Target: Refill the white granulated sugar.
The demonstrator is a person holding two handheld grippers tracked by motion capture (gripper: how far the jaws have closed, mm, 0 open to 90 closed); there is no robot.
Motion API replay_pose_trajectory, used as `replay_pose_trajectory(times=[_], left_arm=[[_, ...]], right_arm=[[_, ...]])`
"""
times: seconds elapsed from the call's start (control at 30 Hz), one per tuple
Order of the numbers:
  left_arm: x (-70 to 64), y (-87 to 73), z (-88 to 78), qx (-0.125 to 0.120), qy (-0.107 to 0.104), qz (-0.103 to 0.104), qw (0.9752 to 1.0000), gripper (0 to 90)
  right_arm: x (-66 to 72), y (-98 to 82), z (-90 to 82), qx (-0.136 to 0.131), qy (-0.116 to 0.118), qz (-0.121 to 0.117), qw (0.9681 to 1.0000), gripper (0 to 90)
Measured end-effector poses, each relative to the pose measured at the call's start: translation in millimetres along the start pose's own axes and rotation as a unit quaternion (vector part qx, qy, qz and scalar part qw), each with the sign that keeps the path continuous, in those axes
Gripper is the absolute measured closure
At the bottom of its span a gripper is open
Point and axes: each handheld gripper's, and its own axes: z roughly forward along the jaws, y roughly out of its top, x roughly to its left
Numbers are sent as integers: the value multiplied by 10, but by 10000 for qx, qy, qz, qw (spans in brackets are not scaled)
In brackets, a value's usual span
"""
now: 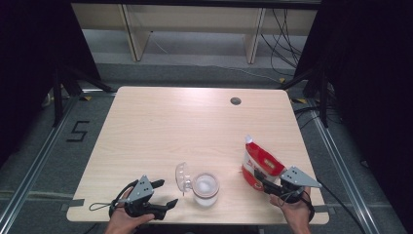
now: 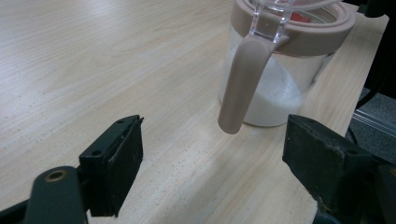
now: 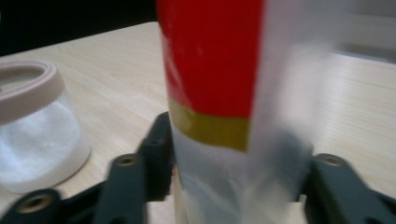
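L gripper [image 1: 163, 194]: lower left, jaws wide, empty.
R gripper [image 1: 259, 179]: lower right, jaws round pouch [image 1: 259, 163], grip unclear.
Table [image 1: 160, 126]: pale wood, grey floor beyond.
Jar [image 1: 205, 189]: btwn grippers, lid up.

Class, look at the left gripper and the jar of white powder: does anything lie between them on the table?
Nothing visible does. Bare table lies between the open left gripper and the jar; its flipped-open lid stands on the side facing that gripper.

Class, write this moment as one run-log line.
left gripper: open, beside jar | right gripper: around pouch | jar lid: open
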Motion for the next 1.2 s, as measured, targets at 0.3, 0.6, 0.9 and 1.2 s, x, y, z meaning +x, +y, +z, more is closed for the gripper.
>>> replay_pose_trajectory(times=[0.3, 0.6, 0.9, 1.2], left_arm=[[-6, 14, 14, -6, -41, 2, 10000, 198], [-8, 24, 20, 11, -19, -1, 10000, 198], [-23, 17, 40, -13, -52, -58, 10000, 198], [-24, 4, 21, -20, -48, -83, 10000, 198]], right_arm=[[69, -19, -236, 173, -196, 76, 9996, 381], [61, -37, -318, 279, -337, 117, 9990, 354], [123, -51, -422, 417, -549, 227, 9974, 330], [157, -72, -476, 516, -568, 46, 9970, 323]])
